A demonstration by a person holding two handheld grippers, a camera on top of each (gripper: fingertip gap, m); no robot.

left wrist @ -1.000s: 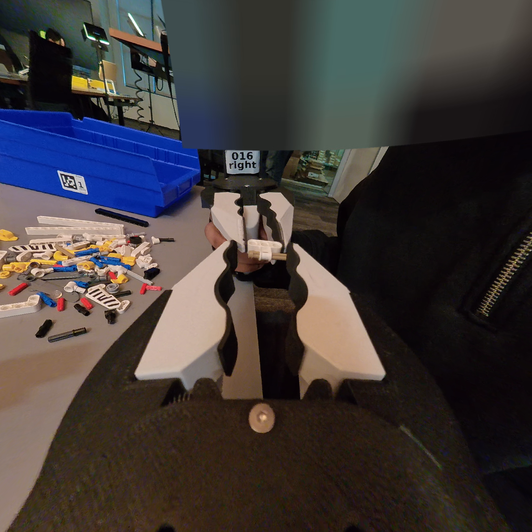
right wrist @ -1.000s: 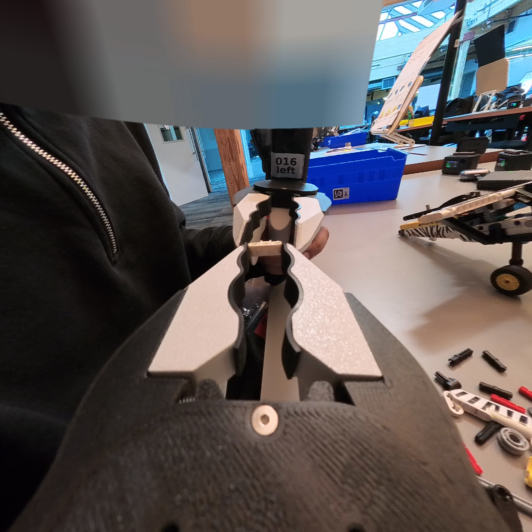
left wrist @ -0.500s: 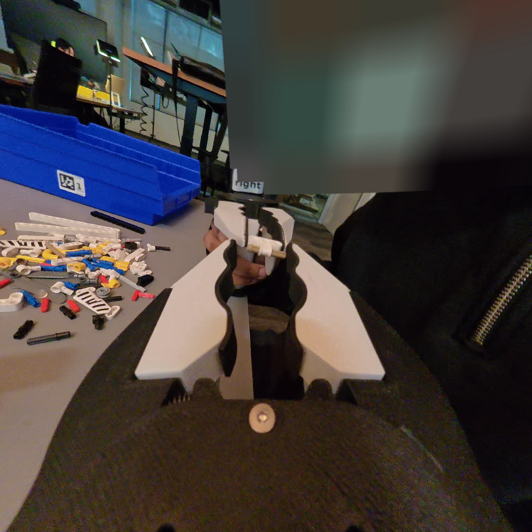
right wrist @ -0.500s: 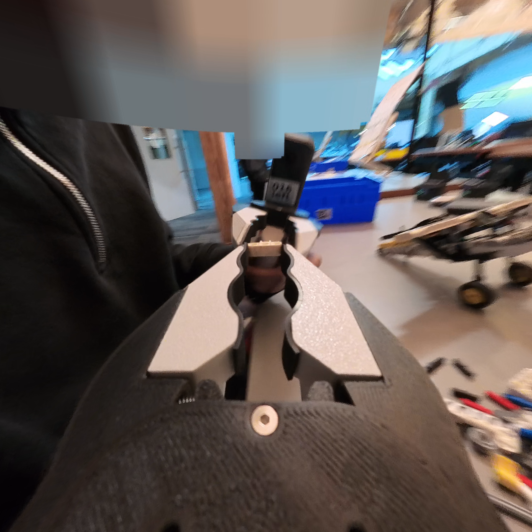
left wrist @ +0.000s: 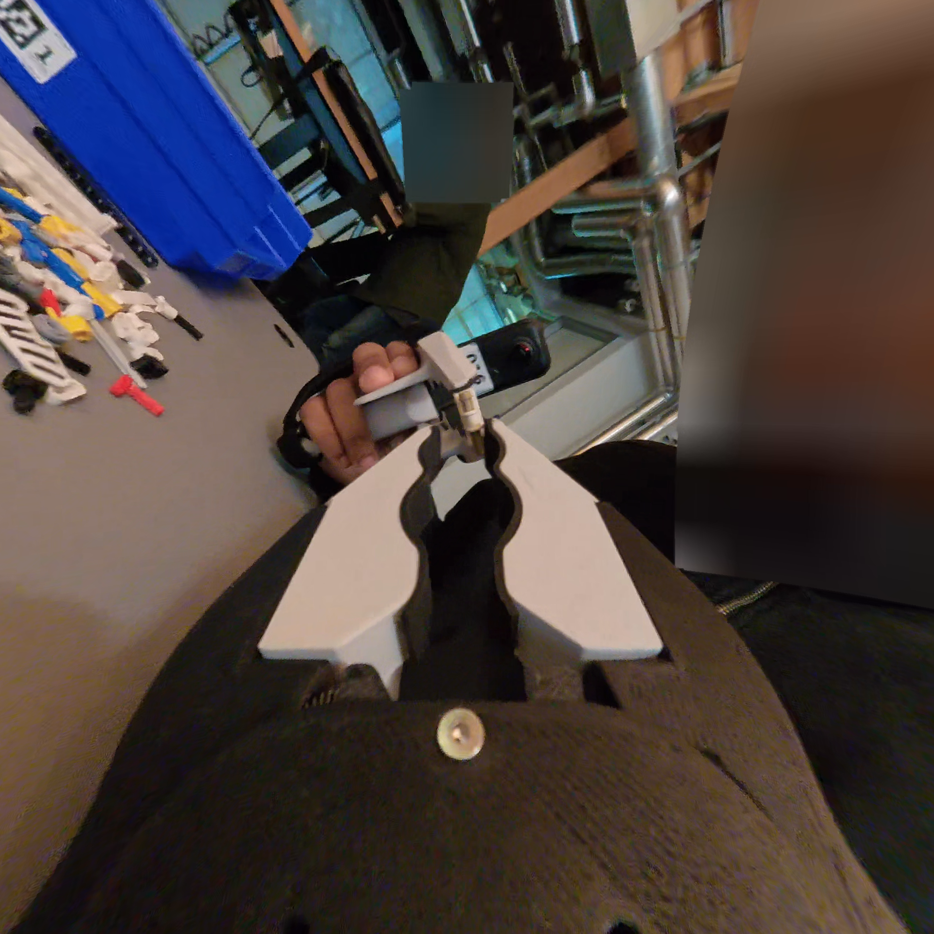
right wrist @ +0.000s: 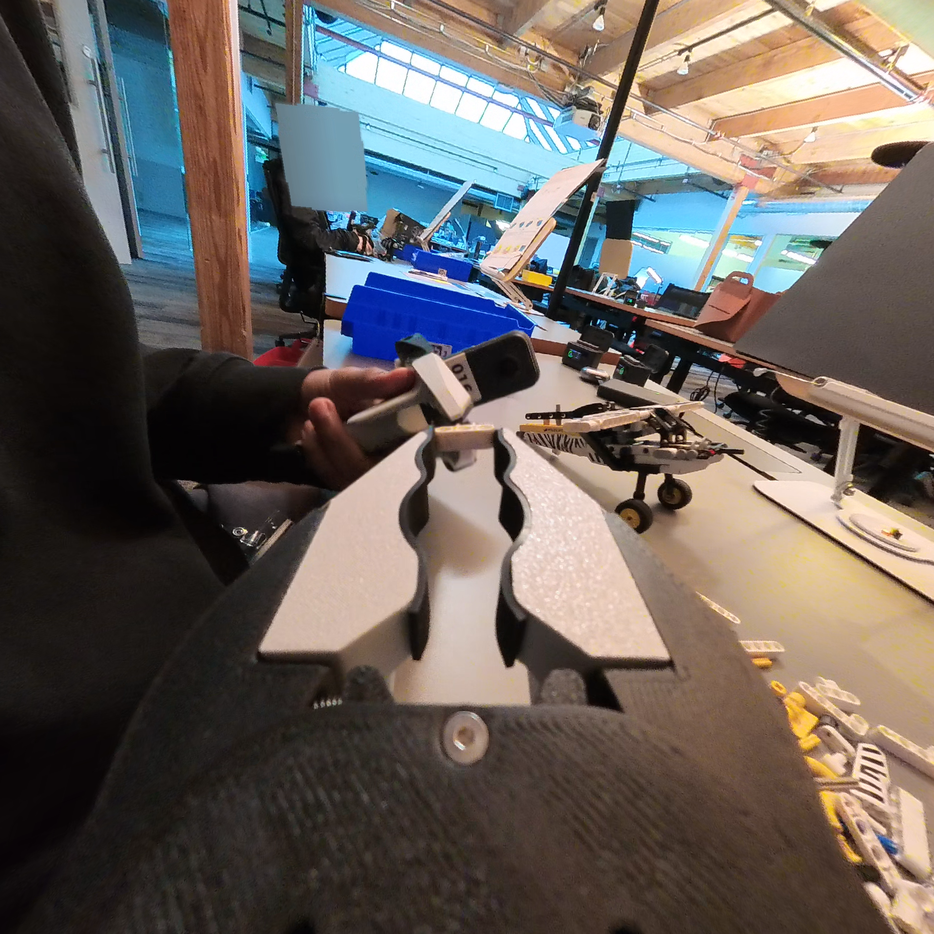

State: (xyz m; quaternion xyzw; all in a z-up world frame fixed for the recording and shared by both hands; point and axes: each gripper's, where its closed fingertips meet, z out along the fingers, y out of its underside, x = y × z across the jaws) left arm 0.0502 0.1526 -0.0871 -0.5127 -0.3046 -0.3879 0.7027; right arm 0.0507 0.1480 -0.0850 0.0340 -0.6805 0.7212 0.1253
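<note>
Fingers both sides pinch white brick piece [right wrist: 462, 438].

Left tool [left wrist: 462, 445] tips around tan peg [left wrist: 476, 438], white connector [left wrist: 467, 407]

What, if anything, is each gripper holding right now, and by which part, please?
The right gripper clamps a small white beam piece by its two ends. The left gripper meets that piece at its tan pin; its grip cannot be told.

— How's the light?
— Dim and smeared with motion blur in the left view; bright daylight from skylights [right wrist: 455, 96] in the right.
— Edges?
— Bent by the wide lens.
</note>
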